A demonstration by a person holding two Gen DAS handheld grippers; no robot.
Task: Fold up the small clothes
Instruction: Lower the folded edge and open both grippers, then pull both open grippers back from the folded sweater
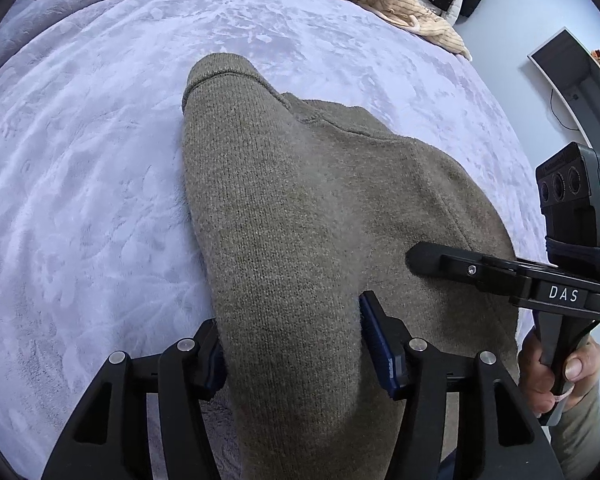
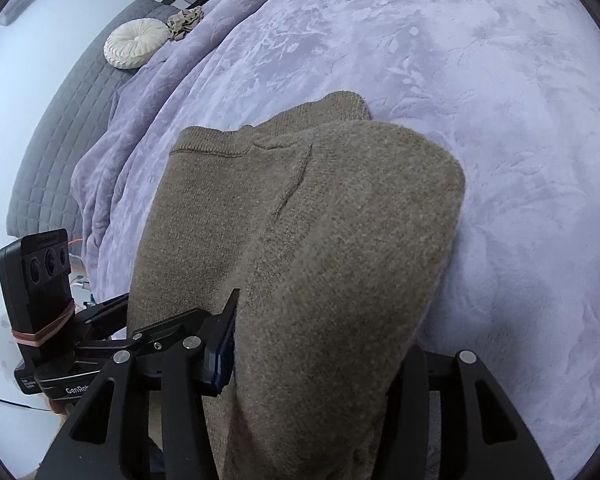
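Left tongs (image 1: 292,344), right tongs (image 2: 316,344), apparently gripping sweater (image 1: 300,200)

Your olive sweater (image 1: 300,208) is a fine, matt knit with a faintly fuzzy nap and ribbed edging. Under it, the lilac blanket (image 1: 80,160) is plush fleece with an embossed leafy pattern and a soft sheen. Your left gripper (image 1: 292,344) is matt black plastic with bright metal pins and ridged blue pads. At one o'clock lies a ribbed cream garment (image 1: 400,4).
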